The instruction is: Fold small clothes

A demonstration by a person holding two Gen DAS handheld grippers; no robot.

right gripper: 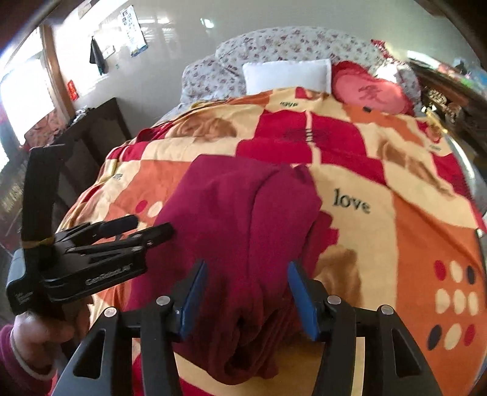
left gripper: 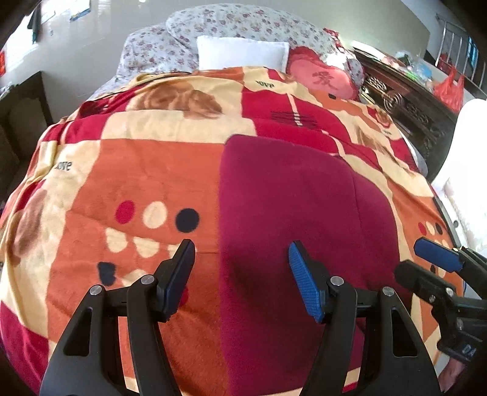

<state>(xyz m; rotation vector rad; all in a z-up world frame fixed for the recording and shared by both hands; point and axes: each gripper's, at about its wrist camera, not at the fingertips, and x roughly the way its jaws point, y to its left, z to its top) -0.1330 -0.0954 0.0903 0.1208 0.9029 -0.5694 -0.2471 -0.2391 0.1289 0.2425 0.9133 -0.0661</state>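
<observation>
A dark red garment lies folded lengthwise on the patterned blanket. In the right wrist view the garment shows a fold ridge down its middle and a bunched near end. My left gripper is open and empty, hovering over the garment's near left edge. My right gripper is open, its jaws on either side of the garment's near end without closing on it. The right gripper also shows at the right in the left wrist view. The left gripper shows at the left in the right wrist view.
The blanket covers a bed with a white pillow, a pink heart cushion and a floral quilt at its head. A dark carved wooden frame runs along the right side. A dark cabinet stands left of the bed.
</observation>
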